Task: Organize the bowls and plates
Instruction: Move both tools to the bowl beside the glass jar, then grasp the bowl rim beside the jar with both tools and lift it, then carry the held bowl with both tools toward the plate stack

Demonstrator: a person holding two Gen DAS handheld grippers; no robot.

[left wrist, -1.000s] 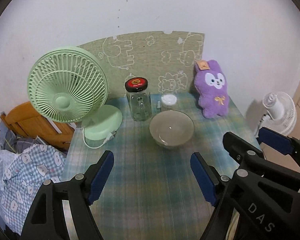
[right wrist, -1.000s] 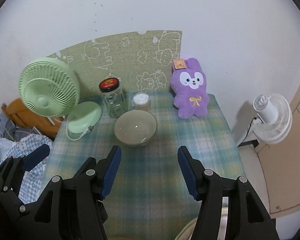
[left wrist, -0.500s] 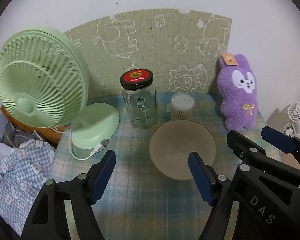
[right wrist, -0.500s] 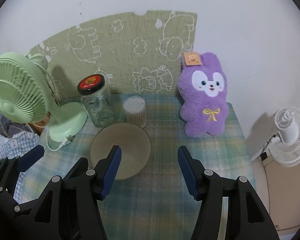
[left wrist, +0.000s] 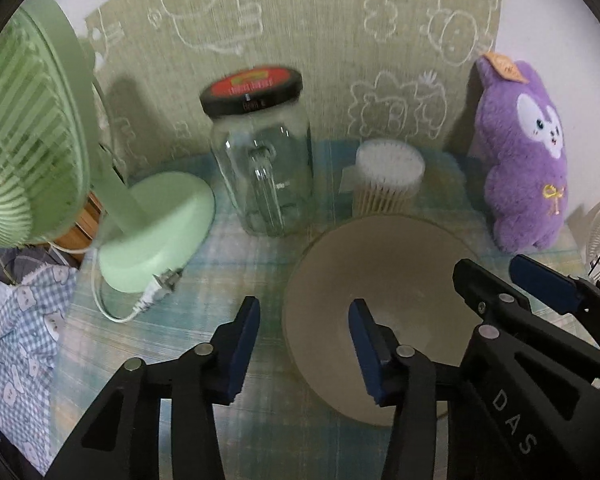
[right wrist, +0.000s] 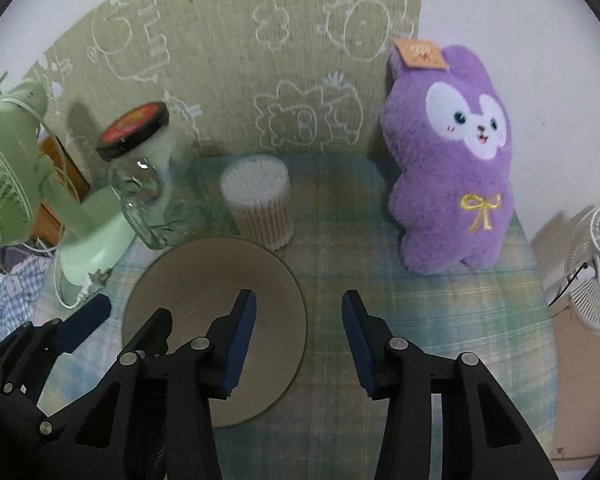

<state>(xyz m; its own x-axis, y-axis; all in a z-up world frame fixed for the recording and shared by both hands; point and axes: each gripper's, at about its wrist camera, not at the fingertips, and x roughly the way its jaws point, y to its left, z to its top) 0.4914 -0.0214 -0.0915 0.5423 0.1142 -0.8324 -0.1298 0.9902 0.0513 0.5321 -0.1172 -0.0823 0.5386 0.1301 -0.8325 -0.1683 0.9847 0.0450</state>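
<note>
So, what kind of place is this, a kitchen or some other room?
Probably a bedroom or living corner at home, not a kitchen: a small table against a wall holds a purple plush toy, a green desk fan and a jar of cotton swabs.

Green fan (left wrist: 24, 128) cut off at left edge. Jar (left wrist: 264, 156) lid text blurred, unreadable. White fan (right wrist: 596, 264) cropped at right edge. Bowl (right wrist: 204, 292) near rim hidden behind gripper fingers.
</note>
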